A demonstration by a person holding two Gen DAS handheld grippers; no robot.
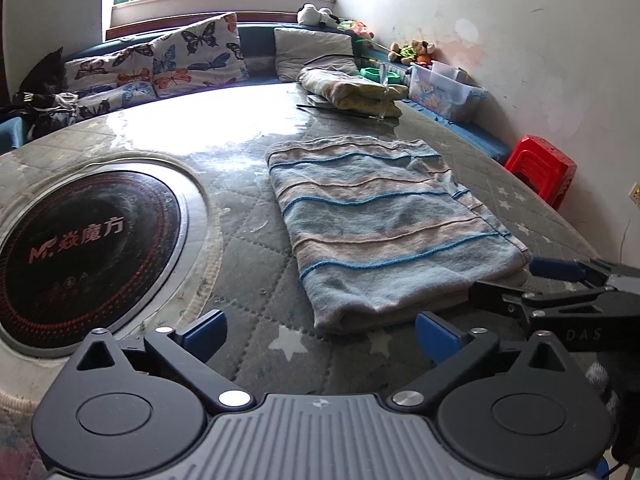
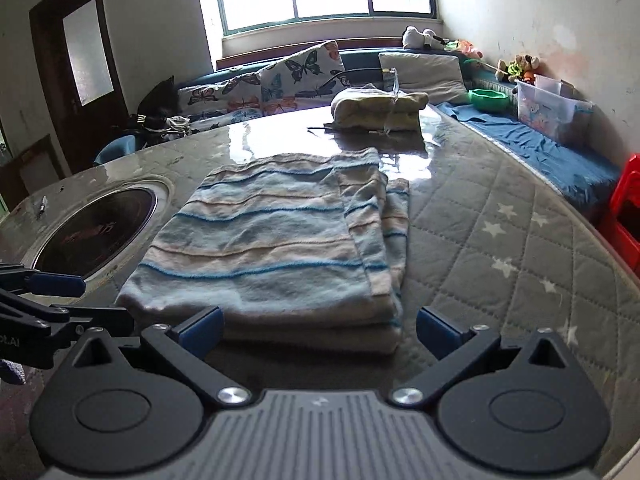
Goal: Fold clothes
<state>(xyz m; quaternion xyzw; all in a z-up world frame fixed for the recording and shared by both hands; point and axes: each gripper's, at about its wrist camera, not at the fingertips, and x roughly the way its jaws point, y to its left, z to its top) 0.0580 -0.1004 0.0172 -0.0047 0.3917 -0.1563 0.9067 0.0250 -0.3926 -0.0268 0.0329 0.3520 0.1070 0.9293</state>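
A folded cloth with blue and beige stripes [image 1: 384, 224] [image 2: 272, 248] lies flat on the round quilted table [image 1: 248, 240] [image 2: 500, 220]. My left gripper [image 1: 320, 330] stands wide open just short of the cloth's near left corner, with nothing between its fingers. My right gripper [image 2: 319, 325] is also wide open; the cloth's near edge lies between its fingers, and the pads do not touch it. In the left wrist view the right gripper [image 1: 520, 280] sits at the cloth's near right corner. In the right wrist view the left gripper [image 2: 80, 300] sits beside the near left corner.
A round black induction cooker [image 1: 88, 248] [image 2: 96, 220] is set into the table left of the cloth. A second folded yellowish cloth [image 1: 352, 90] [image 2: 380, 110] lies at the far side. Butterfly cushions [image 1: 196, 56], a plastic box [image 1: 444, 88] and a red stool [image 1: 540, 168] surround the table.
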